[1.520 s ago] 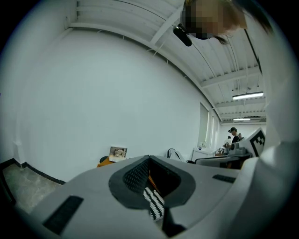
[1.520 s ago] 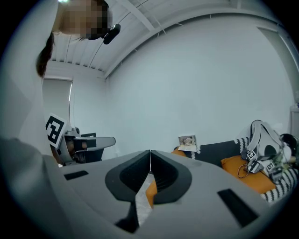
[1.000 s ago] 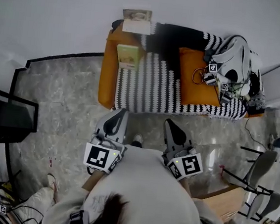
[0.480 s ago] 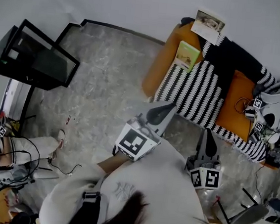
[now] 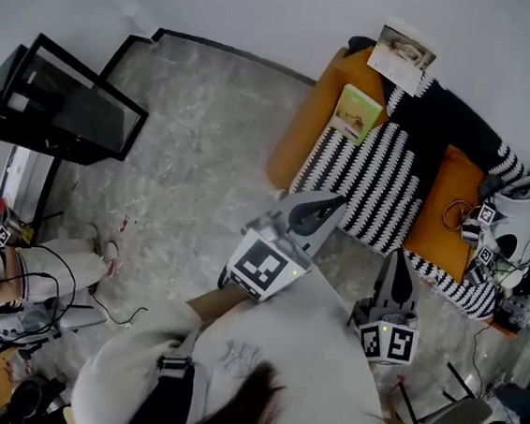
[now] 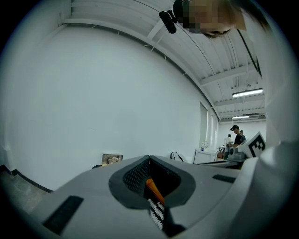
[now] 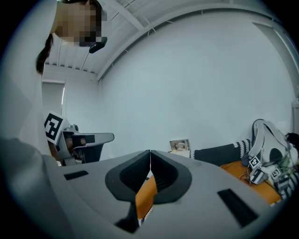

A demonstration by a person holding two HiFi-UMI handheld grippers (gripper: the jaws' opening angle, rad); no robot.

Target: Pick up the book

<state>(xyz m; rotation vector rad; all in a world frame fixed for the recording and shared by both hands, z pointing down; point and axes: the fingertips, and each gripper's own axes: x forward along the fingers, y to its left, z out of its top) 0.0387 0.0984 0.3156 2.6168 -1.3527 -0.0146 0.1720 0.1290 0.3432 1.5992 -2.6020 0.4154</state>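
The thin green book (image 5: 357,113) lies flat on the orange couch (image 5: 296,139), at its end nearest the white wall (image 5: 267,9), just beside the black-and-white striped throw (image 5: 371,185) and near a small picture (image 5: 406,50) leaning on that wall. Bare grey marbled floor (image 5: 196,152) lies open between the couch and a black glass-sided stand (image 5: 65,101). The left gripper (image 5: 327,206) and right gripper (image 5: 399,263), fingers together and holding nothing, hover at the couch's front edge, apart from the book

No readable text, labels, brands or numbers anywhere
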